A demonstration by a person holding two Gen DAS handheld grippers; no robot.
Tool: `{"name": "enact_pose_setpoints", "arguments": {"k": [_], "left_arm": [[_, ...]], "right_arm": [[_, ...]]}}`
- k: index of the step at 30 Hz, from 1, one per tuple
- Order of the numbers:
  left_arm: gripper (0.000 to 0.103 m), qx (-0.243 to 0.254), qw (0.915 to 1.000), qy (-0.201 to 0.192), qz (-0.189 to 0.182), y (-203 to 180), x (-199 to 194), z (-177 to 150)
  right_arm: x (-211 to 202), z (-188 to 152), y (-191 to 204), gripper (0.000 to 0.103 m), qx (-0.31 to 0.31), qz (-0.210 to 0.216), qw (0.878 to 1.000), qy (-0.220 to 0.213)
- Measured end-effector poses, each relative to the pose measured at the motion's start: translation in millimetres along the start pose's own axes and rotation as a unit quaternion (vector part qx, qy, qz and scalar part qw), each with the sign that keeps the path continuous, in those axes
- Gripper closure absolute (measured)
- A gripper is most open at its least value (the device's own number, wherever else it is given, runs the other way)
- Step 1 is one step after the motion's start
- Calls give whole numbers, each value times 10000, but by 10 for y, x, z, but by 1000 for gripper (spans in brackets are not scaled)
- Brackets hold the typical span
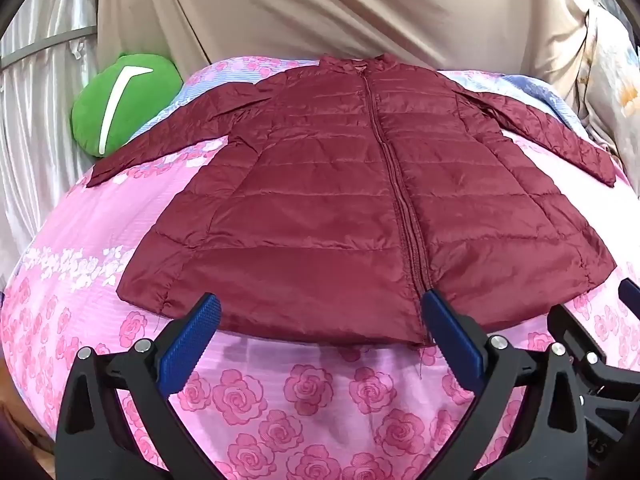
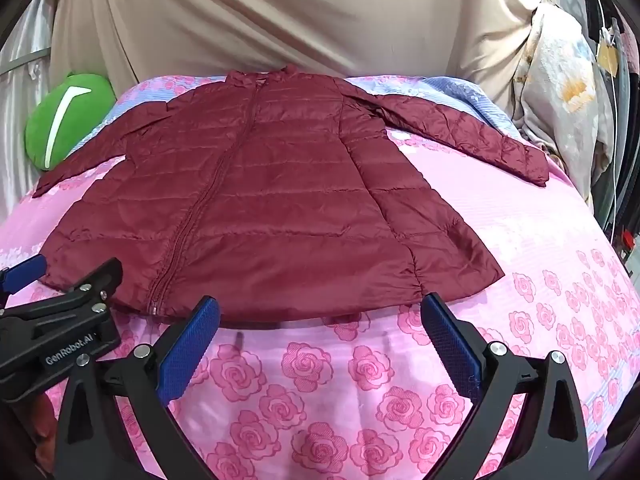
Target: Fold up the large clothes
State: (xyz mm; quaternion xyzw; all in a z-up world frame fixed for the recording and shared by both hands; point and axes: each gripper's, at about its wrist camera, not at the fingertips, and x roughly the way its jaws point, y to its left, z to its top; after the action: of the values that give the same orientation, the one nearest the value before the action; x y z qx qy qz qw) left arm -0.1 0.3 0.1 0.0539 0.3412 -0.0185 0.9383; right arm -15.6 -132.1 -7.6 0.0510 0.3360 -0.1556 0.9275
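A maroon quilted puffer jacket (image 1: 360,200) lies zipped and flat, sleeves spread, on a pink rose-print bedspread (image 1: 304,396), its hem just beyond both tools. The left gripper (image 1: 320,312) and right gripper (image 2: 320,312) hover with fingers spread wide, grasping nothing. The slick, thin shell could slip from the ribbed blue pads (image 2: 188,344), or bunch against the soft bedding.

jacket (image 1: 328,208): glossy quilted nylon | bedsheet (image 1: 320,400): matt cloth | gripper pads (image 1: 192,344): textured rubber

Bare bedspread (image 2: 560,240) right of jacket (image 2: 260,200)
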Motion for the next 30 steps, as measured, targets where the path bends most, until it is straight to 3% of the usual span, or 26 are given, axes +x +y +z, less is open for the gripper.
{"name": "enact_pose_setpoints", "arguments": {"k": [9, 30], "left_arm": [[5, 93, 9995, -118, 294, -92, -101, 23], [5, 67, 9999, 73, 106, -52, 33, -94]], "right_arm": [[-35, 3, 5, 5, 22, -43, 10000, -25], [19, -44, 37, 5, 6, -58, 10000, 23]]}}
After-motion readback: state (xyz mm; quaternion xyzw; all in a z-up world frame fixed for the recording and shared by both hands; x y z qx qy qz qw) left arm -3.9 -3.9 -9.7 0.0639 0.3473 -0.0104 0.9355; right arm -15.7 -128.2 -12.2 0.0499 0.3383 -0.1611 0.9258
